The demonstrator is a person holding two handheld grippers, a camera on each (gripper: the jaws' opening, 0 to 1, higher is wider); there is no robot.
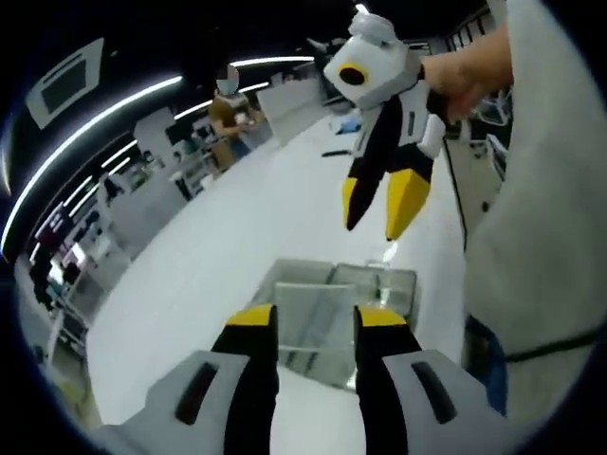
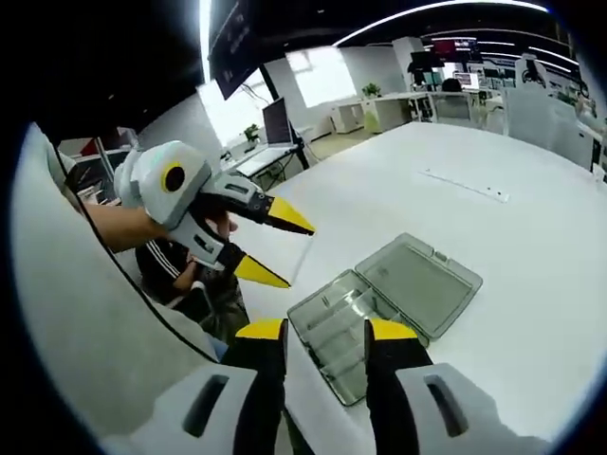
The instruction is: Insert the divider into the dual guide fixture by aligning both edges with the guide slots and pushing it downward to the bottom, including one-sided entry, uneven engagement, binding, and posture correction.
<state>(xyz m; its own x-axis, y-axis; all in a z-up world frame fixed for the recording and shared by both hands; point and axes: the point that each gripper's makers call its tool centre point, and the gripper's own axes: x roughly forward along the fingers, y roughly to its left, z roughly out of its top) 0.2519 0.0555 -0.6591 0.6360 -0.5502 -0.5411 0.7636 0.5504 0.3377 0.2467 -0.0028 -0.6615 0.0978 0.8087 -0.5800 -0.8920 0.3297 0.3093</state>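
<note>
yellow-tipped left gripper [image 2: 270,244] and right gripper [image 1: 381,207] hover parted above clear box [image 2: 384,308].

A clear plastic compartment box with a hinged lid [image 2: 384,308] lies open on the broad white bench [image 2: 493,180], near its edge, the lid folded flat beside the tray. In the right gripper view the left claw [image 2: 275,245] hangs to the left of the box, off the bench edge. In the left gripper view the right claw [image 1: 379,213] hangs above and beyond the box [image 1: 332,318]; what sits in the compartments may be dividers, too blurred to tell.
</note>
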